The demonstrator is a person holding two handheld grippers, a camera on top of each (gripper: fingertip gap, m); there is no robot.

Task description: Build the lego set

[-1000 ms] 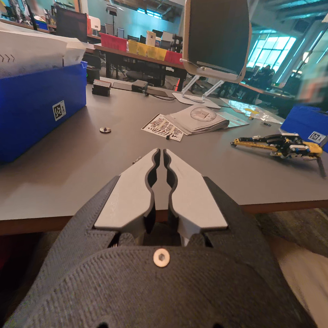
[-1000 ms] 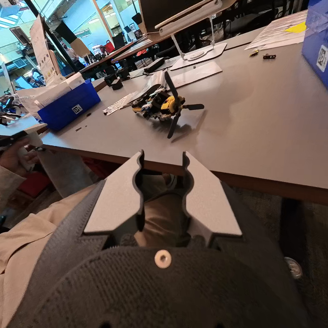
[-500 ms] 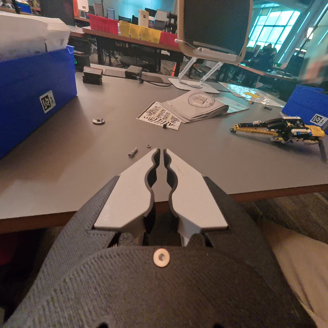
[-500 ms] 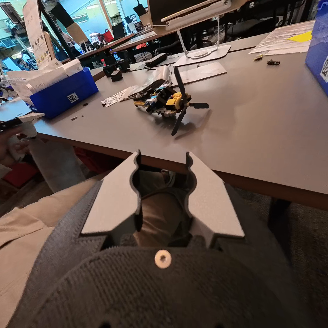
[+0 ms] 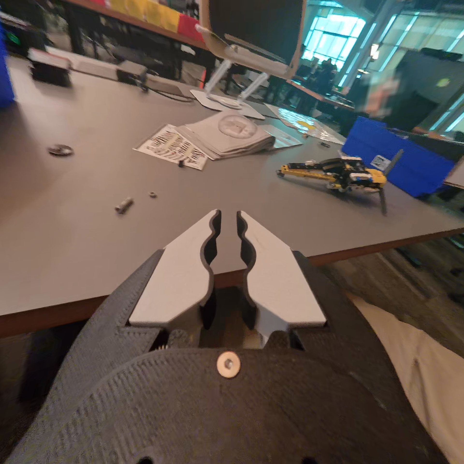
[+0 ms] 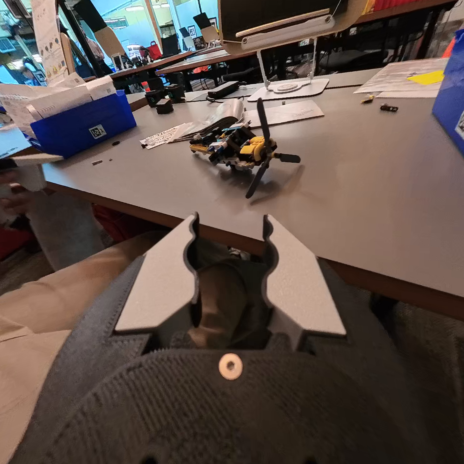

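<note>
A partly built yellow and black lego aircraft (image 5: 334,173) with a black propeller lies on the grey table (image 5: 75,238), right of centre. It also shows ahead in the right wrist view (image 6: 238,148). A small grey pin (image 5: 123,204) and a tiny grey piece (image 5: 152,194) lie just ahead and left of my left gripper (image 5: 229,213). That gripper is over the table's near edge, its jaws a narrow slit apart, and holds nothing. My right gripper (image 6: 230,221) is open and empty, short of the table edge and above a person's lap.
A sticker sheet (image 5: 173,148) and an instruction booklet (image 5: 231,135) lie mid-table. A tablet stand (image 5: 251,37) is behind them. One blue bin (image 5: 391,155) sits behind the aircraft. Another blue bin (image 6: 82,125), full of paper bags, is at far left. A round disc (image 5: 60,150) lies at left. Spacing between my two grippers at the tips: around 40 cm.
My left gripper has moved forward over the table edge and turned right, and its jaws have parted slightly. My right gripper has risen toward the table and opened a little wider.
</note>
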